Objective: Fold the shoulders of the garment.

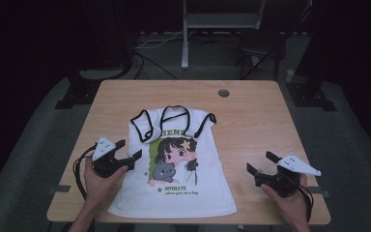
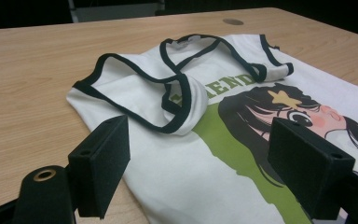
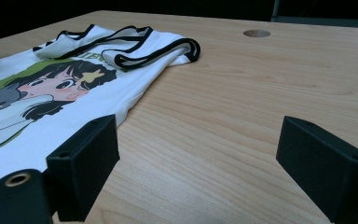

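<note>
Print lettering on the white T-shirt [image 1: 174, 159] is partly covered by folded-in sleeves at centre frame; left gripper [image 1: 128, 153] and right gripper [image 1: 259, 163] are held agape, nothing gripped.

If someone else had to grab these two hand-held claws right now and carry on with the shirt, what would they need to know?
Left gripper: open, holding nothing, jaws over the left edge of the T-shirt.
Right gripper: open, holding nothing, over bare table to the right of the shirt, apart from it.
Shirt: lies print-up in the middle of the table, hem toward the person.
Done: both sleeves, left sleeve and right sleeve, are folded in over the chest.
Left: probably the body, which lies flat and unfolded; the left sleeve fold looks loose and may need smoothing.
</note>
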`<state>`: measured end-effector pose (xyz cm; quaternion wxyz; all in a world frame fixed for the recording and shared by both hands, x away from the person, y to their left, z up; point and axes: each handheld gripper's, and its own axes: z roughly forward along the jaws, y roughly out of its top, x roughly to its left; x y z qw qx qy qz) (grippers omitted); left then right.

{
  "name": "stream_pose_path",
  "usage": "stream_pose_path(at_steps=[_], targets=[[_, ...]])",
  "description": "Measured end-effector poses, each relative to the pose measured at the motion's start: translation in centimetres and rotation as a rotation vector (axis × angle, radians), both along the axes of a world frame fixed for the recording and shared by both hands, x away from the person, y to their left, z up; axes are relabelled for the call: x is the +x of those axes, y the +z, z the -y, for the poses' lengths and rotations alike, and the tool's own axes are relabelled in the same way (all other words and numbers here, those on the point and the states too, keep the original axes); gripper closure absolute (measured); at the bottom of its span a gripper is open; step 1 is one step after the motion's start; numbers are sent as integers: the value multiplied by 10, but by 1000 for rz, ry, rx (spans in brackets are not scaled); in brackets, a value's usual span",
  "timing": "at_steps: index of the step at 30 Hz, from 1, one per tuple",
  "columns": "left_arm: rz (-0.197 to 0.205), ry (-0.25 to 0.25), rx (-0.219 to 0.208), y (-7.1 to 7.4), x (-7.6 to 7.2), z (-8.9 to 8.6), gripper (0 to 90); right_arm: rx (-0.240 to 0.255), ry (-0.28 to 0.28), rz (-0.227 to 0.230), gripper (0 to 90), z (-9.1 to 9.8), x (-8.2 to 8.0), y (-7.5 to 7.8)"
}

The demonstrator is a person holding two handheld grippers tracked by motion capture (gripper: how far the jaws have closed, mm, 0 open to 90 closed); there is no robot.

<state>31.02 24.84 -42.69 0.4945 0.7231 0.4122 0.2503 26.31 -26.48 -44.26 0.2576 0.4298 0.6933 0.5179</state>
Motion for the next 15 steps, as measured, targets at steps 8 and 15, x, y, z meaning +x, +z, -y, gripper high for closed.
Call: stream_pose_path(at_steps=[8, 15], targets=[[7, 6, -9, -2, -6, -7, 215, 4, 0, -1, 121, 0, 0, 0], [15, 11, -25, 0, -7, -13, 215, 1, 2, -3, 121, 0, 1, 0]])
